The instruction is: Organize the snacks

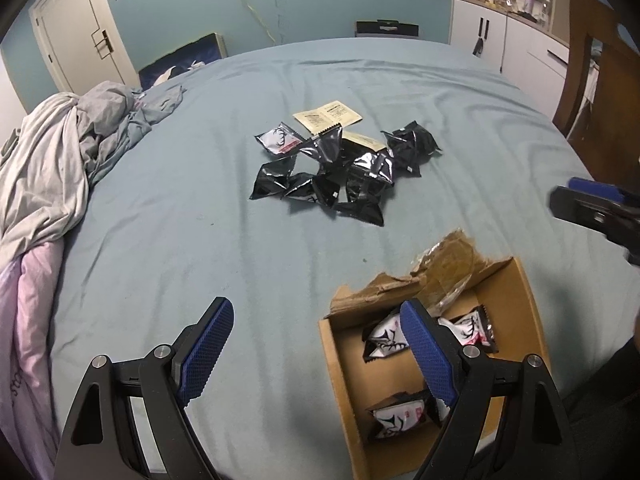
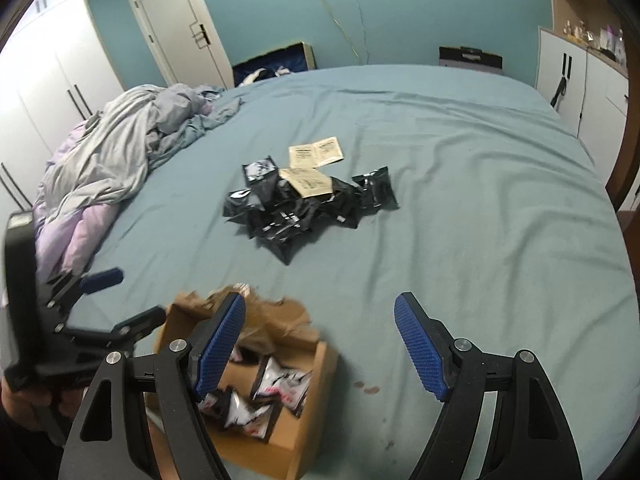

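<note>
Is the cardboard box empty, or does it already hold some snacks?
Not empty: the cardboard box holds several white snack packets on its floor.

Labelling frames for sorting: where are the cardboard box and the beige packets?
cardboard box (image 1: 344, 364), left wrist view, left wall.
beige packets (image 2: 316, 153), right wrist view, middle of the far pair.

Empty right tool (image 2: 320, 344) above snack box (image 2: 308, 412), jaws apart.

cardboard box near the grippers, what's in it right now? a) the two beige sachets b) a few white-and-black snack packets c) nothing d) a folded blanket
b: the cardboard box holds several white-and-black snack packets, while the beige sachets lie out on the bed with the pile of black packets.
</note>
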### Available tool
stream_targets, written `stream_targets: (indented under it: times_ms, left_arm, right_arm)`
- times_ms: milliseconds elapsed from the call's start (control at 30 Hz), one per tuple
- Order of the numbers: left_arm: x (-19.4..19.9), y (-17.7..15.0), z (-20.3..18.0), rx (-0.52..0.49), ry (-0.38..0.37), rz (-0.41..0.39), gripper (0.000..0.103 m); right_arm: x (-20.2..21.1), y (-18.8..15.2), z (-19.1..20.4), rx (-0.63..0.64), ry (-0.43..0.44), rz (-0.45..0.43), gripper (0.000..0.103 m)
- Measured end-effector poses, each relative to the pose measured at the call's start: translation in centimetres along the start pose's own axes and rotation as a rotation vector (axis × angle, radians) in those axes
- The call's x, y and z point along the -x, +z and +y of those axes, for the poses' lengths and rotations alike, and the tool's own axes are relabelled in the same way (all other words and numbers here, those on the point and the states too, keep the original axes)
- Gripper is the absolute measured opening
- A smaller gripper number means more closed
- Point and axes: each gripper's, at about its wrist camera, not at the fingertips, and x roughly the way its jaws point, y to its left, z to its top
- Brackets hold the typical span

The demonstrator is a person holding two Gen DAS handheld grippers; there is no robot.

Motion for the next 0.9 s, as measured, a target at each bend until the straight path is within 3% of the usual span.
stream_targets:
  times_ms: [533,700,900]
  left_arm:
    - [-1.4,1.3,0.6,0.038,-0.064,0.06,0.086]
    - [-1.9,1.5,0.6,0.044,-0.073,0.073,0.086]
    - [-2.3,2.3,2.2,0.133,-0.065,0.05,0.086]
  right_arm:
    - [-10.0,6.3,-1.0,0.007,-0.04,0.134,0.076]
    - [-13.0,7.3,0.1,0.013,-0.004,0.184,0.076]
    - [-18.4,8.2,2.8,0.007,0.09,0.336,0.076]
